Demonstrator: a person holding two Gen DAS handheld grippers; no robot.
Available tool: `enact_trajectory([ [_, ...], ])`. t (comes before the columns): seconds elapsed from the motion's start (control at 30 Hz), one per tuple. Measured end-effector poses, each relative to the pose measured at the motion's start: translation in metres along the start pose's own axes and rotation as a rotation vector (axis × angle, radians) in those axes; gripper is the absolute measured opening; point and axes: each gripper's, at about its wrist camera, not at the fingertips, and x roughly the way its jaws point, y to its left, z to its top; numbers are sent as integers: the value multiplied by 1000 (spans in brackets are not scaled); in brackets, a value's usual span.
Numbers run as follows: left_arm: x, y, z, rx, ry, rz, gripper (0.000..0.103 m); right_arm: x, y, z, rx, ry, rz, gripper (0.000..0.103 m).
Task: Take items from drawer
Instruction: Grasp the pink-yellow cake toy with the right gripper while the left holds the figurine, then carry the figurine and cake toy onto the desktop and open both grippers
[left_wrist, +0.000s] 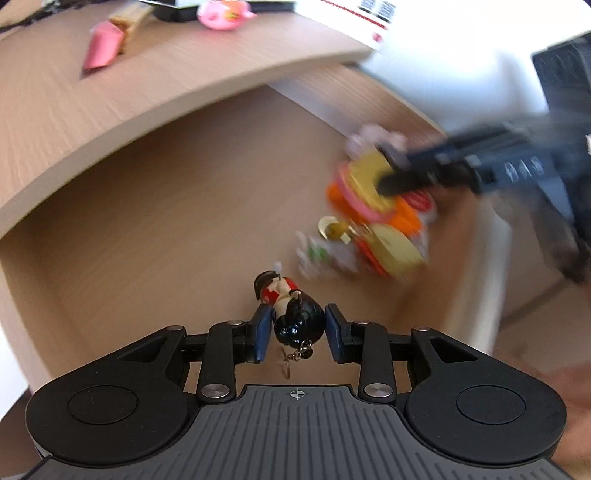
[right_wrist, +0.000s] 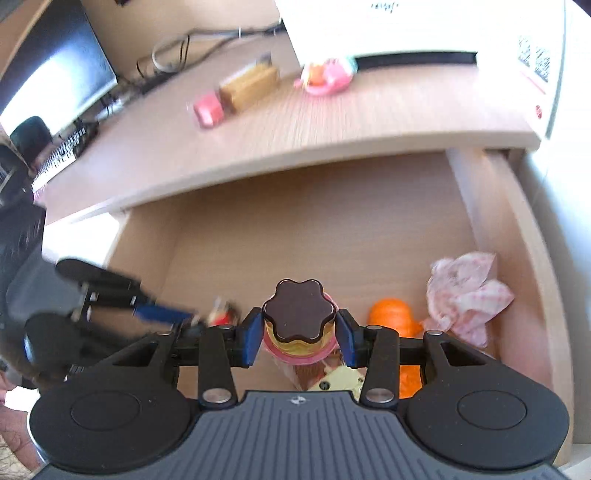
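Lifting both finds out of the open wooden drawer (right_wrist: 332, 229), we have the left hand-held gripper (left_wrist: 298, 332) closed on the small black-haired figurine keychain (left_wrist: 295, 317), and the right hand-held gripper (right_wrist: 300, 332) clamped around the layered yellow-and-pink toy pudding with a dark brown flower-shaped top (right_wrist: 299, 314). We should raise each straight up past the drawer's front edge, keeping the dangling chain clear, before swinging over to the pale wood worktop (right_wrist: 295, 122).

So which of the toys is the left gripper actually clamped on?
The left gripper holds the small black-haired figurine keychain, its chain dangling below. The brown-topped pudding toy sits in the right gripper instead.
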Motion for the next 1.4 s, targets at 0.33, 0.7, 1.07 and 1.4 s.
enact_trajectory([
  [0.33, -130, 0, 37, 11, -438, -38, 35, -68, 11, 9, -2, -241, 112, 42],
  [0.7, -98, 71, 102, -67, -539, 320, 35, -30, 25, 119, -30, -319, 85, 42],
  [1.07, -68, 135, 84, -278, -463, 303, 34, 55, 45, 137, -107, -176, 8, 46],
  [1.4, -117, 76, 58, -165, -718, 367, 34, -22, 30, 109, -101, -293, -17, 76],
])
